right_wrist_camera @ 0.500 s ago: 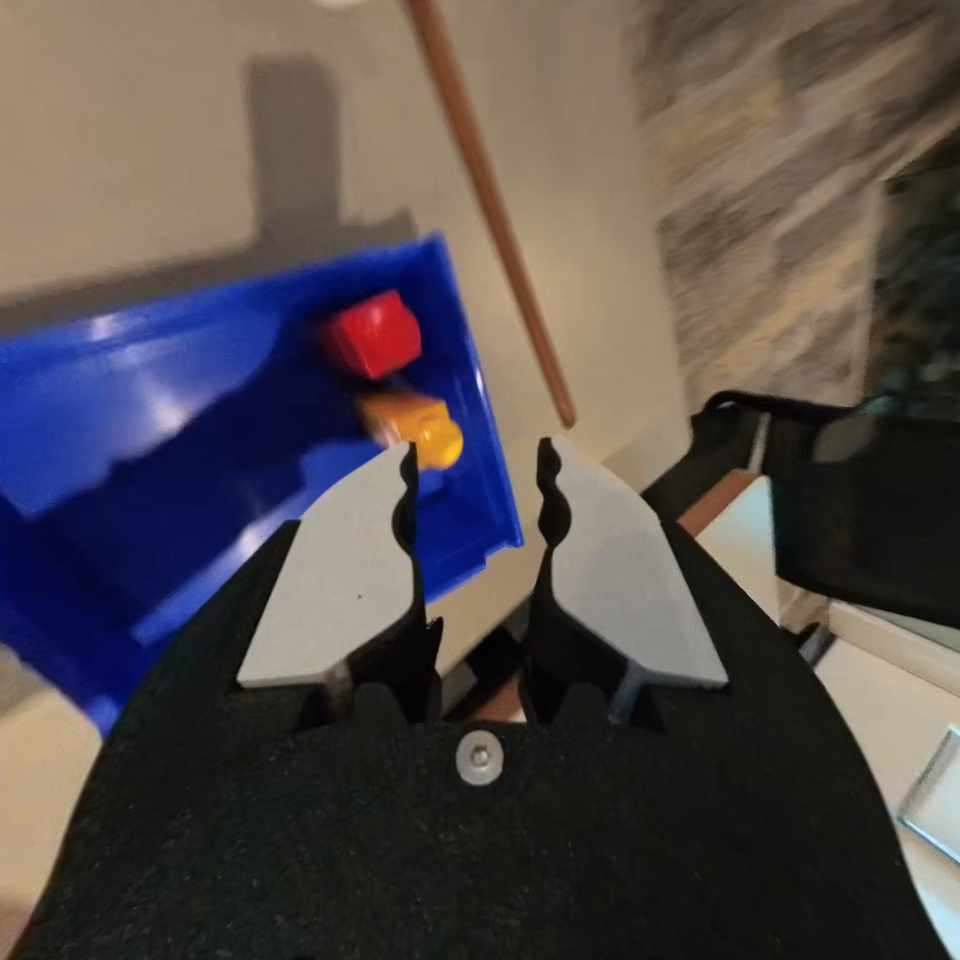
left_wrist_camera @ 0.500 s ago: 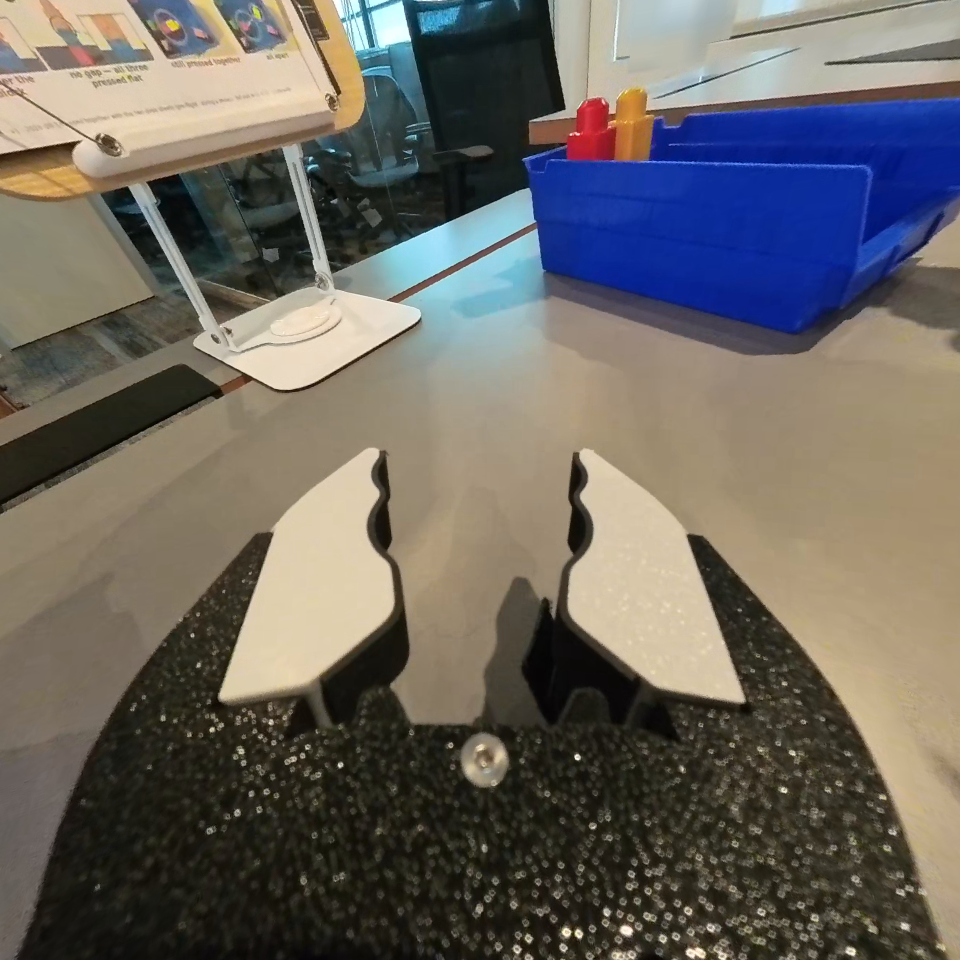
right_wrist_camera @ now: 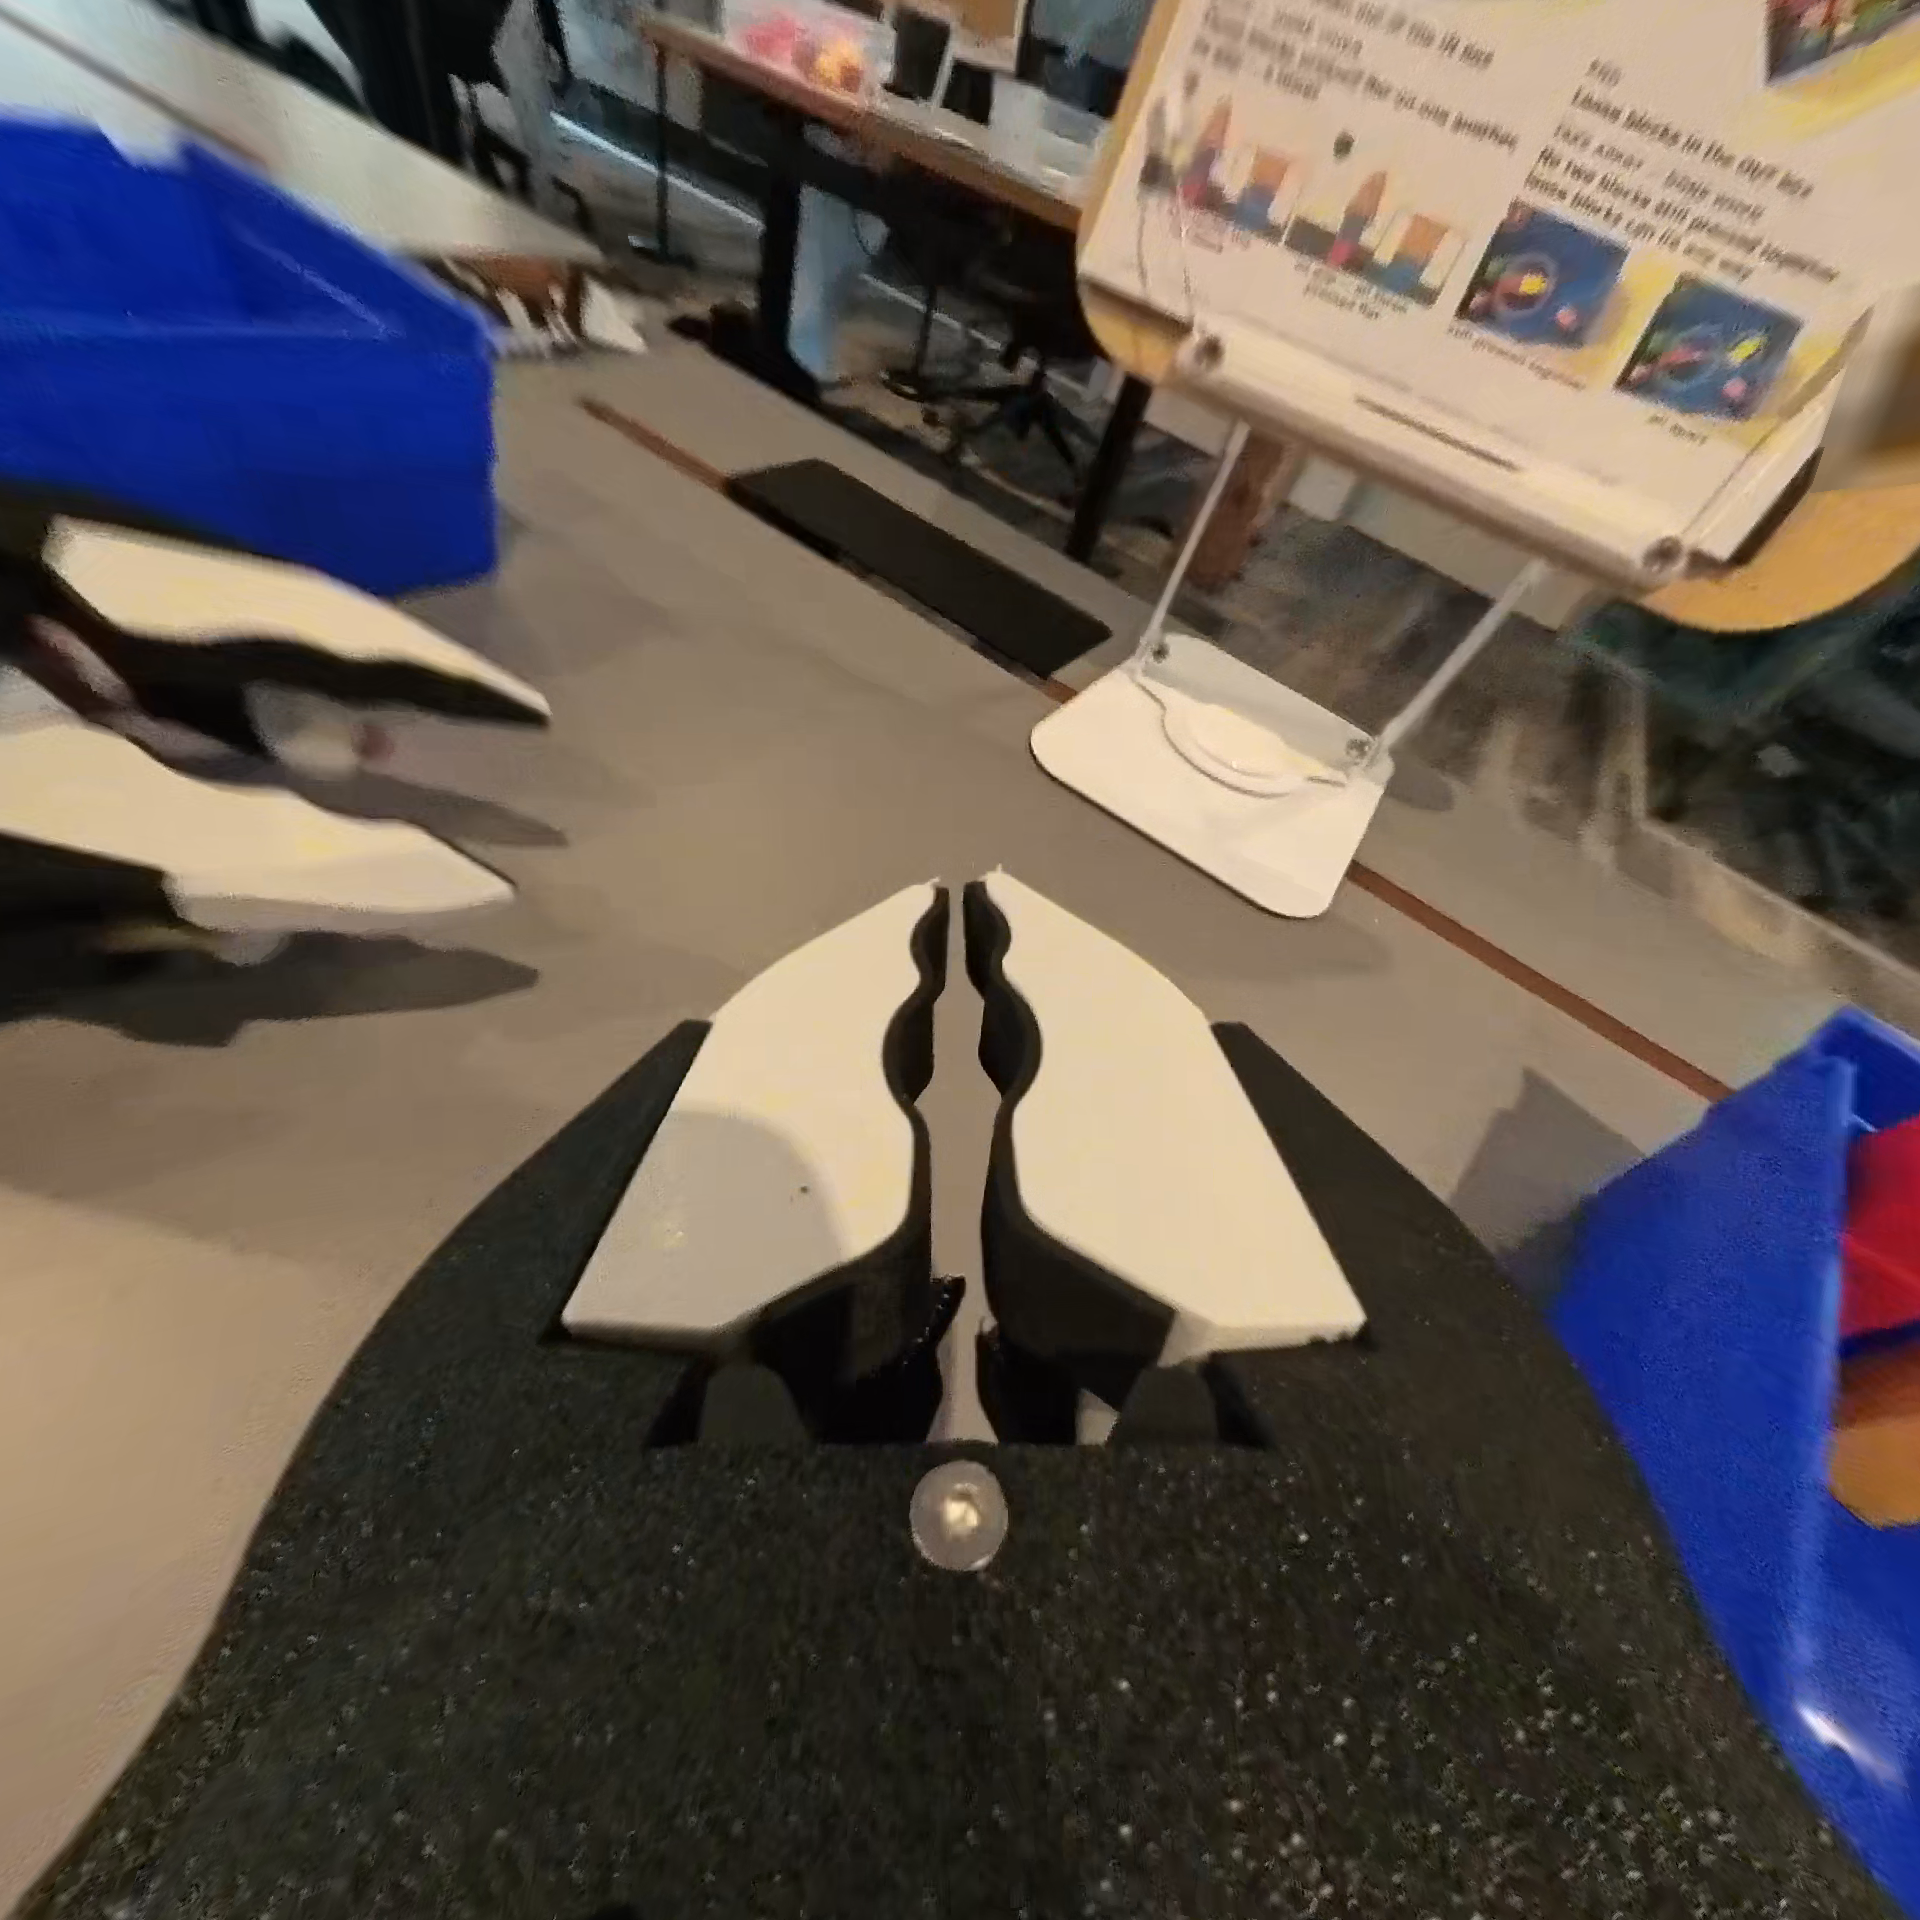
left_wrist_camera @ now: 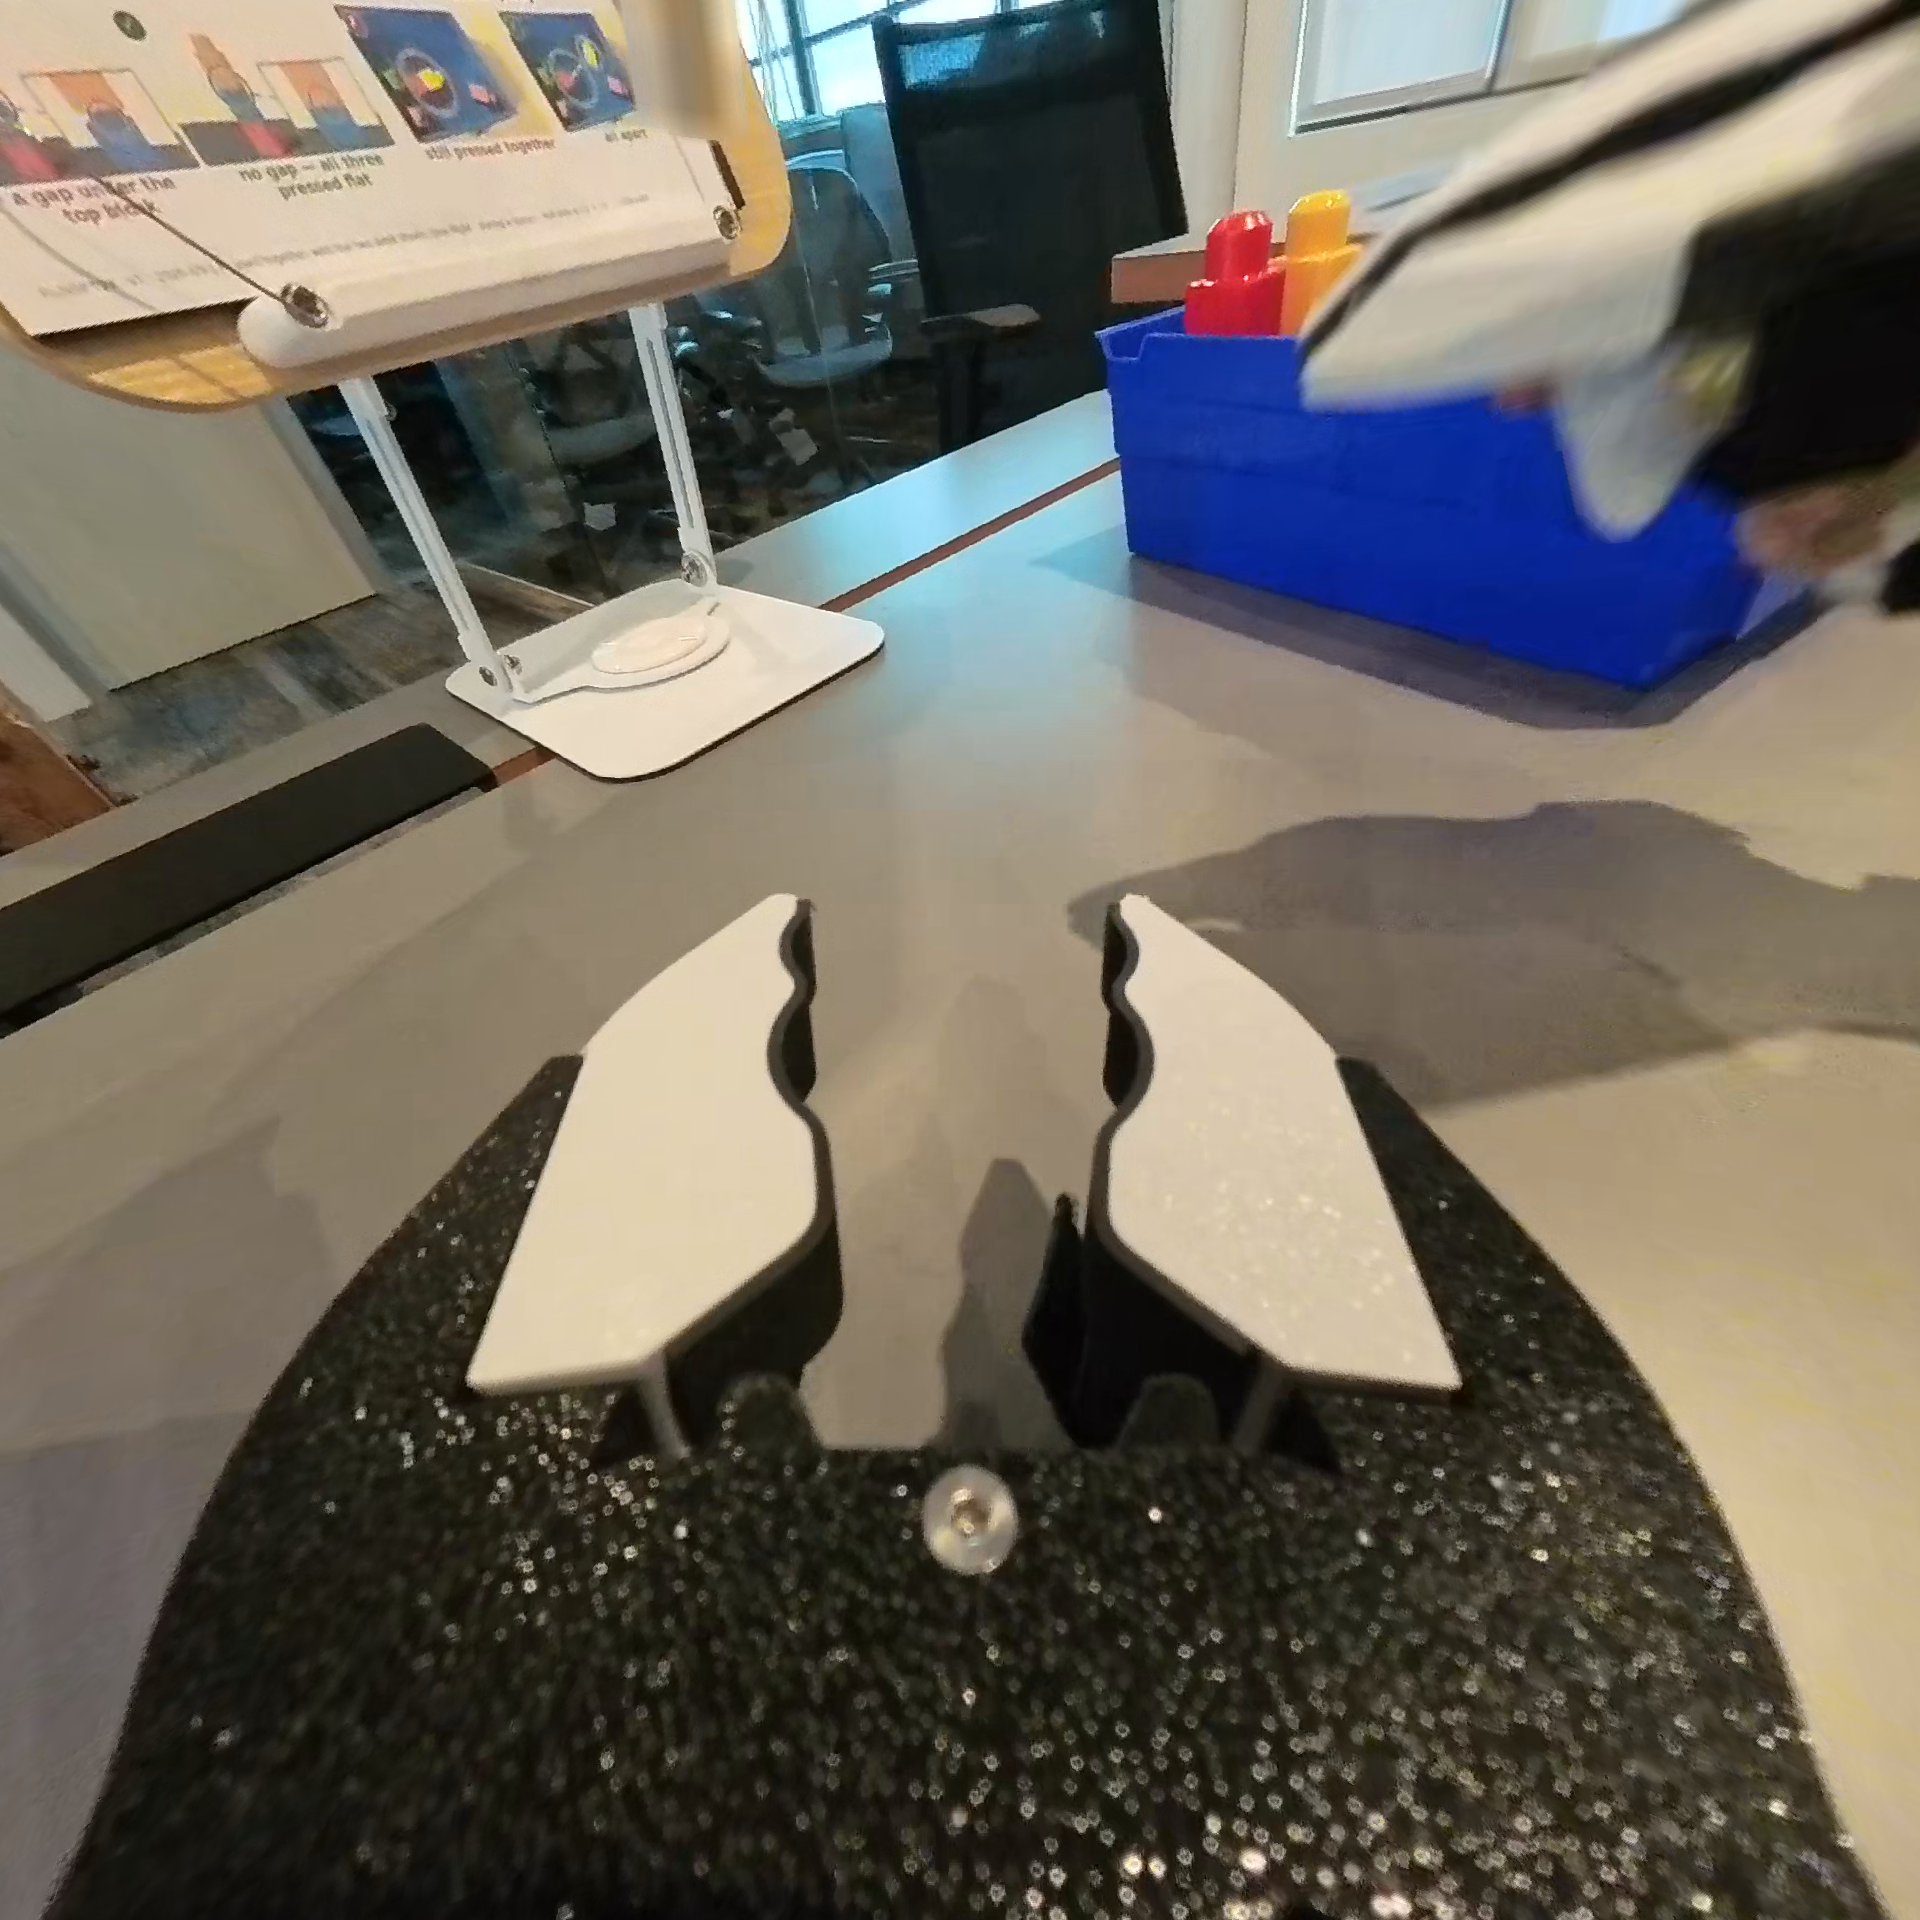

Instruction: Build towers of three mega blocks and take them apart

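Observation:
My left gripper [left_wrist_camera: 956,920] is open and empty, low over the bare grey table [left_wrist_camera: 987,748]. A red block [left_wrist_camera: 1234,272] and a yellow-orange block [left_wrist_camera: 1315,249] stand upright in a blue bin [left_wrist_camera: 1403,520] at the far right. My right gripper [right_wrist_camera: 961,888] is shut with nothing between its fingers. It shows blurred at the top right of the left wrist view [left_wrist_camera: 1558,260], in front of that bin. In the right wrist view the left gripper [right_wrist_camera: 499,800] is at the left, and a blue bin [right_wrist_camera: 1714,1403] at the right holds a red block [right_wrist_camera: 1881,1236].
A white stand [left_wrist_camera: 665,665] with an instruction board [left_wrist_camera: 364,156] stands at the table's far edge; it also shows in the right wrist view [right_wrist_camera: 1226,821]. A second blue bin [right_wrist_camera: 239,364] lies beyond the left gripper. A black pad [right_wrist_camera: 914,561] lies by the table edge. Tip to tip, the grippers are about 12 cm apart.
My right gripper has swung away from above the bin to face the stand, and its jaws have closed. It now shows in the left wrist view. The left jaws have narrowed slightly.

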